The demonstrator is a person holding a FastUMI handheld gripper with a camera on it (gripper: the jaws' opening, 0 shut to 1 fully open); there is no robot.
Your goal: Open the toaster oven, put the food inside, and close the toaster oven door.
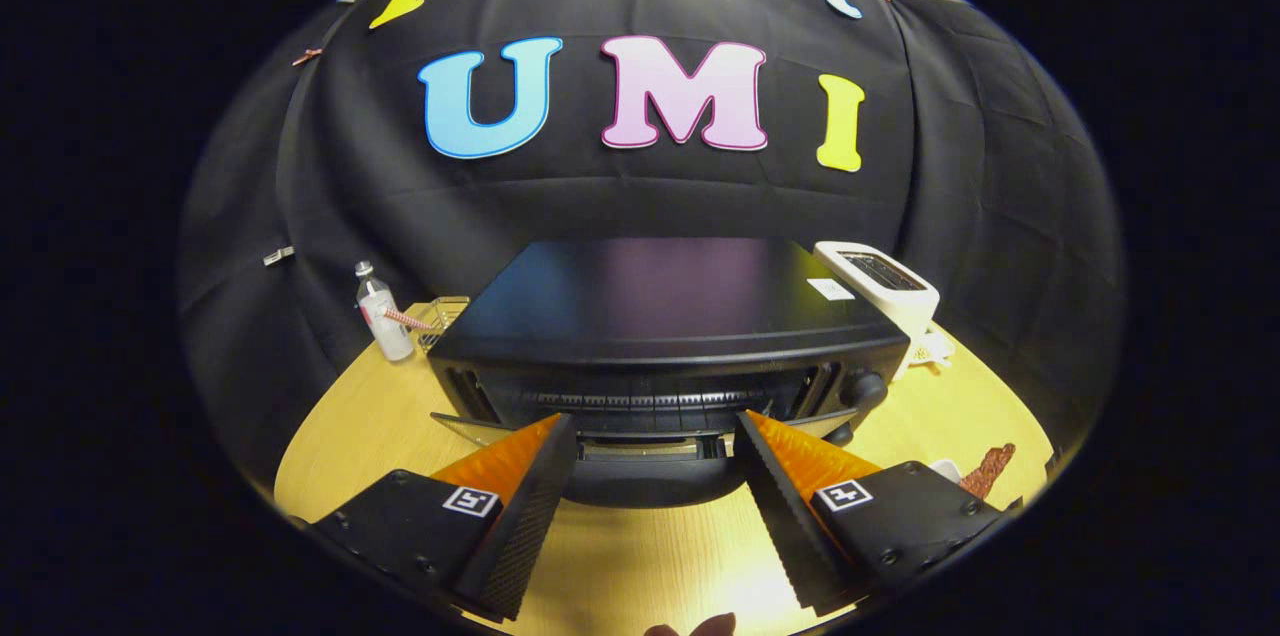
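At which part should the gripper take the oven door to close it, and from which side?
Best the door's free front edge, just ahead of the open gripper, approached from the front and slightly below. The door seems folded down flat from the toaster oven, so this edge likely lifts easiest.

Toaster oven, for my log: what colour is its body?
Black, in the gripper view: toaster oven just beyond the open gripper.

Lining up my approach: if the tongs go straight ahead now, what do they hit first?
Probably the oven's open door, lying flat just beyond the open tongs; depth is hard to judge.

The wooden worktop (640, 566) holds a black toaster oven (660, 336), a white toaster (885, 281) and a small bottle (382, 316).
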